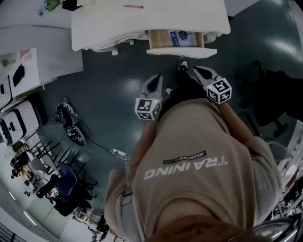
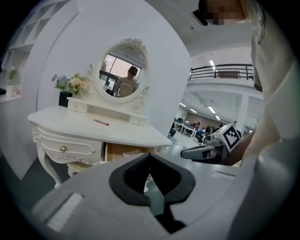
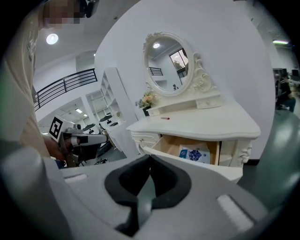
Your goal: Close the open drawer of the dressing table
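The white dressing table (image 1: pixel 113 23) stands ahead of me, its right drawer (image 1: pixel 176 39) pulled out, with a blue-printed packet (image 1: pixel 181 37) inside. In the right gripper view the open drawer (image 3: pixel 191 153) lies just beyond the jaws, below the tabletop (image 3: pixel 201 124). In the left gripper view the drawer (image 2: pixel 123 151) shows to the right of the shut drawer with the gold knob (image 2: pixel 62 148). My left gripper (image 1: pixel 155 79) and right gripper (image 1: pixel 199 71) hover over the floor short of the drawer front (image 1: pixel 182 51), touching nothing. Both are shut and empty: the left gripper (image 2: pixel 150 155) and right gripper (image 3: pixel 150 157) have their jaws together.
An oval mirror (image 2: pixel 123 75) and a vase of flowers (image 2: pixel 70 84) top the table, with a pink pen (image 1: pixel 133 6) on its surface. A power strip and cable (image 1: pixel 120 152) lie on the dark floor at left. A black chair (image 1: pixel 274 104) stands at right.
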{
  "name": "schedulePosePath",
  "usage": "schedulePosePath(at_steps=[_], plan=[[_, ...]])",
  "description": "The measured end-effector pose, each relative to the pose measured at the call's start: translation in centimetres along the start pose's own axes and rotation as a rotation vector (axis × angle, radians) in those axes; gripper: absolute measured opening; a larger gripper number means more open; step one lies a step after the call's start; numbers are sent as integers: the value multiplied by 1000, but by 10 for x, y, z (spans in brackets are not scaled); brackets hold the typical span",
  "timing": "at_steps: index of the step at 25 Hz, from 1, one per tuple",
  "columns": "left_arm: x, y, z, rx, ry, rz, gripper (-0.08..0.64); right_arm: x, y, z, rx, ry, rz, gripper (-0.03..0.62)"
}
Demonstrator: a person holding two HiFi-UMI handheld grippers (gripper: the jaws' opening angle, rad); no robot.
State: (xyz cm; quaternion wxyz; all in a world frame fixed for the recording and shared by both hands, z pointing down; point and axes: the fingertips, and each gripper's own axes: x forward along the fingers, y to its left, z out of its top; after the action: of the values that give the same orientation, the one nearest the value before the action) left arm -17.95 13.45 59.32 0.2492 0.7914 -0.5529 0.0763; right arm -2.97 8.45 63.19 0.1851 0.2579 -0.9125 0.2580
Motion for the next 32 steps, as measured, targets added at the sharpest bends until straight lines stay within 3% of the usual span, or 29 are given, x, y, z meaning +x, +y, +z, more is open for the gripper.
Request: schedulePosePath(at_steps=[5,12,14,15,18,20,23,29,32], plan=[[27,36,14,21,75,56,2,36,-49,35,13,-25,9,5],[107,42,65,165,148,-22,2,63,-125,95,74,-117,-29,5],[132,41,74,149,142,-58,2,66,-144,106,80,-135,-37,5],[145,43,75,100,141,-73,2,67,-153,107,84,-132,-38,5],[166,55,61,-148,167,-65,2,65,-162,91,142,-86,-3,5],[173,62,51,-200,208,-54,2,59,-161,75,175,-48,26,5],[185,66,34,-103,306,-95,2,55,-163,47,194,4,30,5],[176,77,-24,14,514,-189,2,48,-139,-4,280,123,18,5],[168,79,-49,7,579,-231,2,48,-125,-27,239,246,65,5]])
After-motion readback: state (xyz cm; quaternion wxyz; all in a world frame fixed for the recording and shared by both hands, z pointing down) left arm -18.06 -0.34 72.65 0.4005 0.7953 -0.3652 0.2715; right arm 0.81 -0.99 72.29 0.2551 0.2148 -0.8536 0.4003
